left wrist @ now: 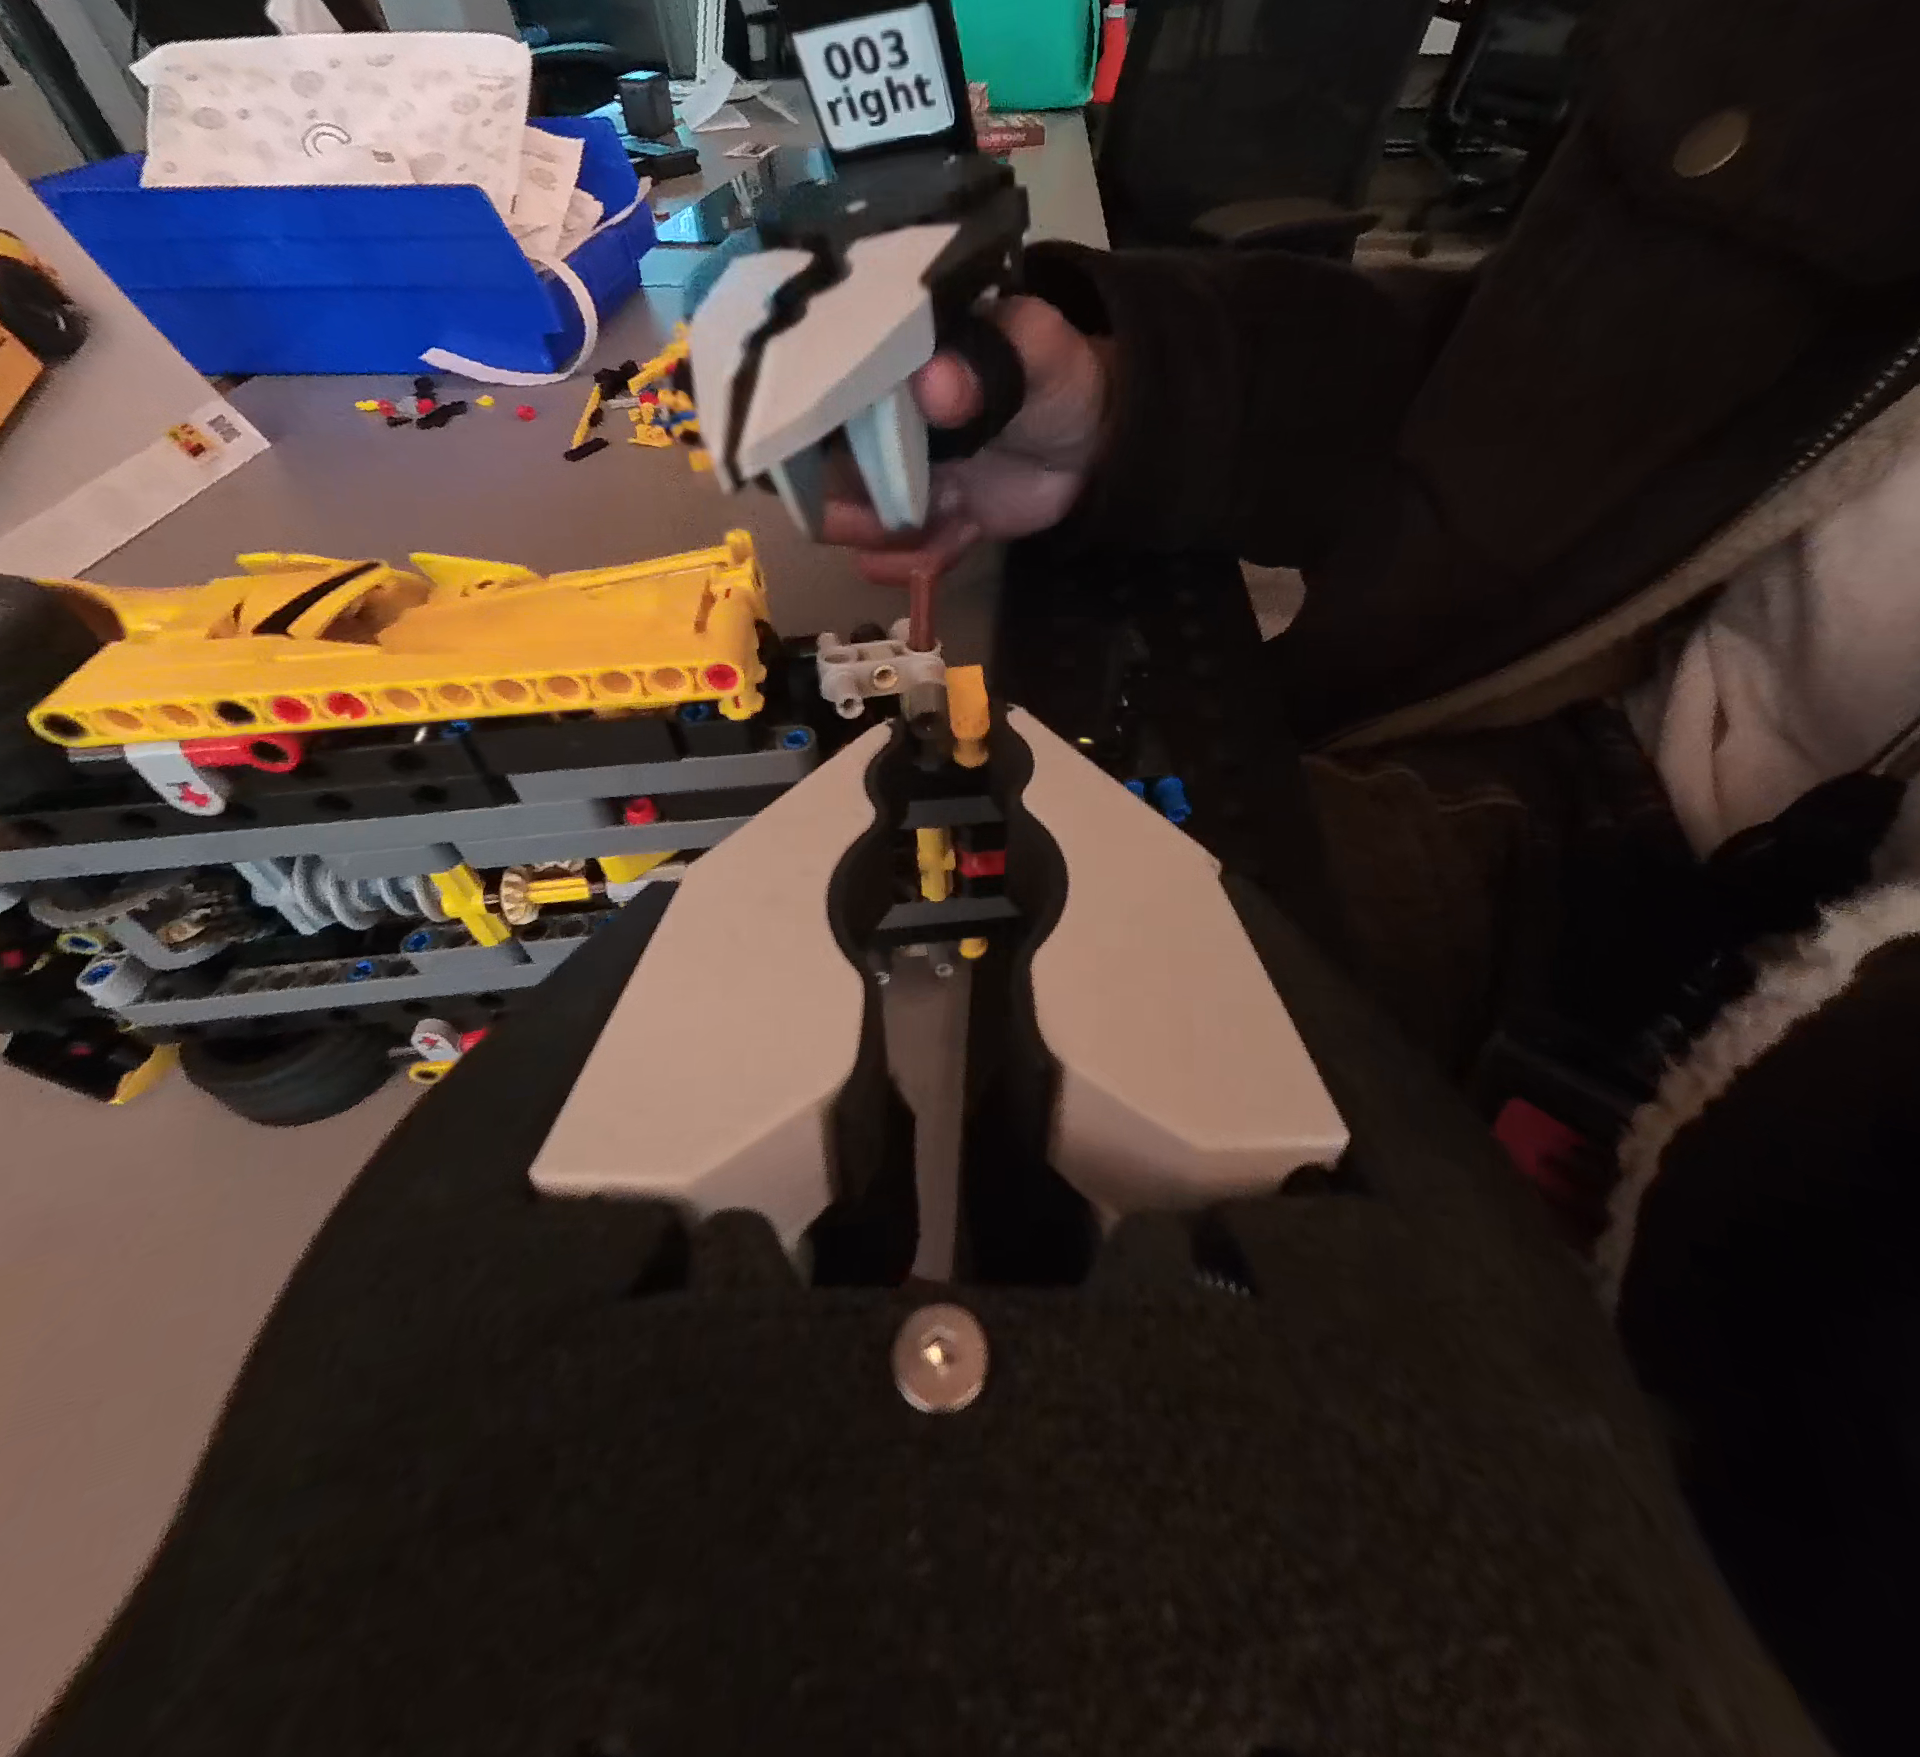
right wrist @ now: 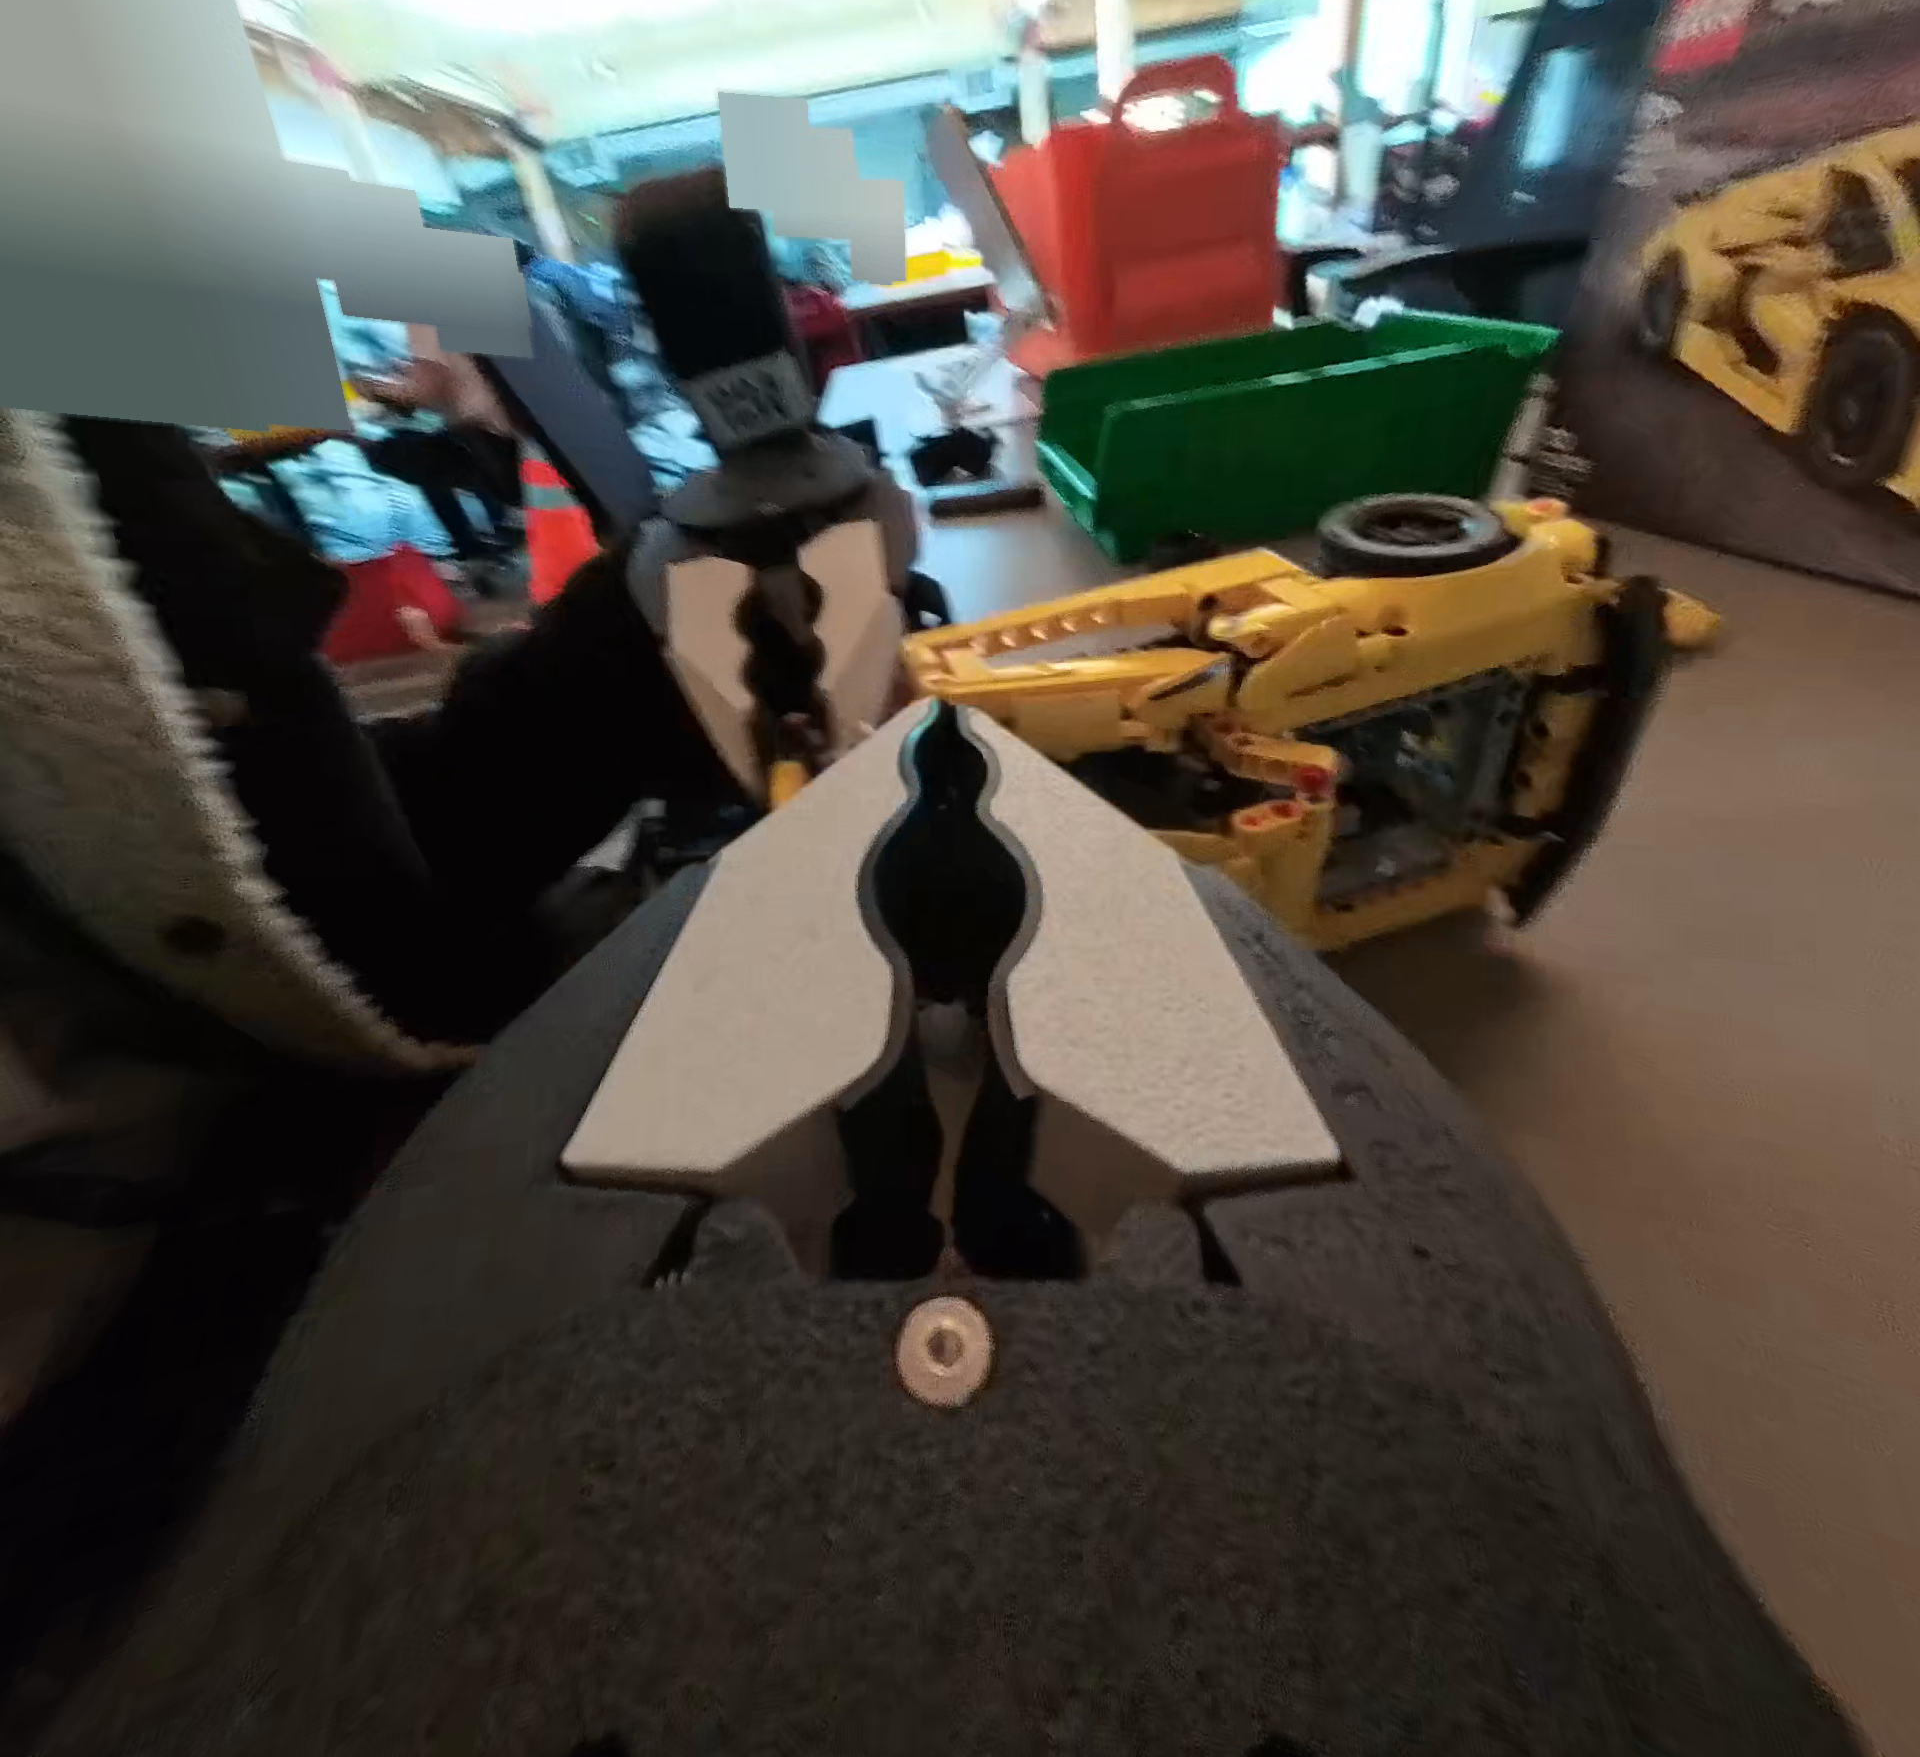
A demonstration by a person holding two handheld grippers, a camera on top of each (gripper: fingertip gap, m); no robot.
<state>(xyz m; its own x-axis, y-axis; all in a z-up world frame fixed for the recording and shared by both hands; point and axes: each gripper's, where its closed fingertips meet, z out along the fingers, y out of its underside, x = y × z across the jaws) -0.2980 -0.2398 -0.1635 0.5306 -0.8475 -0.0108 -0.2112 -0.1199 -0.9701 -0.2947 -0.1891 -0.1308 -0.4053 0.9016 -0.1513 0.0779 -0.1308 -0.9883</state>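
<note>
A: Starting at the left, we see the yellow brick-built car [left wrist: 416, 658] lying on its side on the grey worktop [left wrist: 156, 1292], with the blue bin [left wrist: 312, 273] of paper bags behind it and loose small pieces [left wrist: 634, 408] scattered near the bin.

B: Our left hand-held gripper [left wrist: 951, 731] is nearly closed, its fingers pinched on a small black, yellow and red brick assembly [left wrist: 951, 860] at the car's end. A pale grey connector [left wrist: 878, 668] sits just past the tips.

A: Further right we see the right hand-held gripper [left wrist: 868, 518] tilted down over that spot, a brown axle [left wrist: 923, 611] standing under its tips into the grey connector. A bare finger lies beside the axle, so we cannot tell whether the gripper itself clasps it.

B: From the right wrist view, our right hand-held gripper [right wrist: 940, 715] has its fingers drawn almost together; what lies between the tips is hidden. Beyond, the left hand-held gripper [right wrist: 795, 741] faces us.

A: To the right there, we see the car [right wrist: 1299, 699], a green bin [right wrist: 1299, 429], a red bag [right wrist: 1143, 221] and the dark product box [right wrist: 1766, 253] standing on the worktop.
</note>
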